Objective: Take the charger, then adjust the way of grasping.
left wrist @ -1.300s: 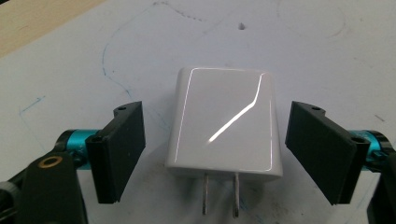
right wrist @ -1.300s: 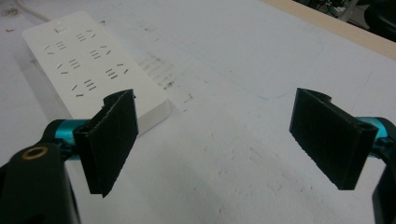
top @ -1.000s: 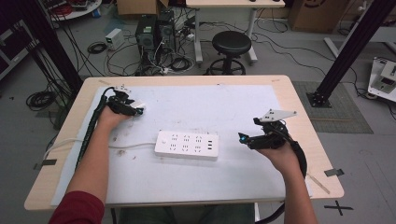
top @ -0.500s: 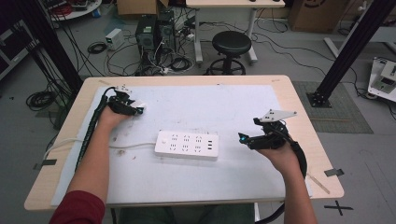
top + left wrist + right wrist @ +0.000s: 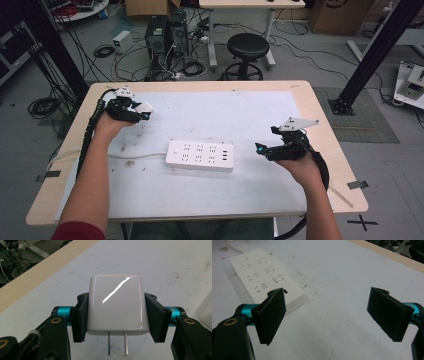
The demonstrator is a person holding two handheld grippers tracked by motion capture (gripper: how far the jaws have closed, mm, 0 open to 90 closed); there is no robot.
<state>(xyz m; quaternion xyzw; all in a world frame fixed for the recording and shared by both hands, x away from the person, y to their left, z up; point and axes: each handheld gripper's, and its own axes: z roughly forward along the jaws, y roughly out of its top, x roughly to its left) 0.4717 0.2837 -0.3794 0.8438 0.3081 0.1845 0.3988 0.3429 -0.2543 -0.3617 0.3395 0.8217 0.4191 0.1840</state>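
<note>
A glossy white plug-in charger with two metal prongs facing the camera is clamped between the black pads of my left gripper. In the high view the left gripper hovers over the table's far left with the white charger at its tip. A white power strip lies flat at the table's middle, to the right of and nearer than the charger. My right gripper rests just right of the strip, jaws wide apart and empty, with the power strip to its left.
A white mat covers the wooden table. The strip's white cord runs left toward the table edge, passing under my left forearm. Black cables trail from both grippers. A stool and computer gear stand on the floor beyond the far edge.
The left gripper has risen off the mat and shifted slightly right, carrying the white charger, which now shows at its tip. The right hand and power strip have stayed put.
</note>
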